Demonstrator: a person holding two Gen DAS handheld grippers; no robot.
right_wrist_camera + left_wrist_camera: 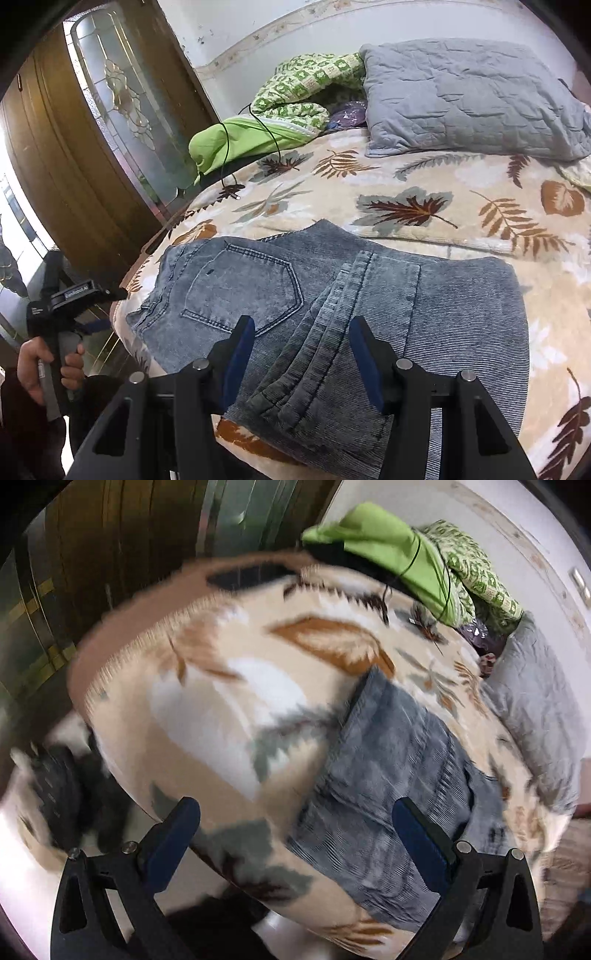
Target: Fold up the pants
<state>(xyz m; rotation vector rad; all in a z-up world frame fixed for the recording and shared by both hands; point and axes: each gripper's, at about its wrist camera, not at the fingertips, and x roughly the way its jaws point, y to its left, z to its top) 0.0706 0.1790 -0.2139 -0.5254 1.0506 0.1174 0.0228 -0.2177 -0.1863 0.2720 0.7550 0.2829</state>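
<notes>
Off the bed's left edge, a hand (48, 365) holds the left gripper (295, 834), jaws apart and empty. Folded jeans (332, 295) lie crosswise on the leaf-print blanket (424, 206), waistband leftward, long axis left-right. Right gripper (301, 354) hovers over them, half-open, gripping nothing.

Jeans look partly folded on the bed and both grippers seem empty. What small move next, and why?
Probably bring the open right gripper down onto the hems of the grey-blue denim jeans. The legs already lie doubled over the seat near the back pocket, and the open left gripper holds nothing.
</notes>
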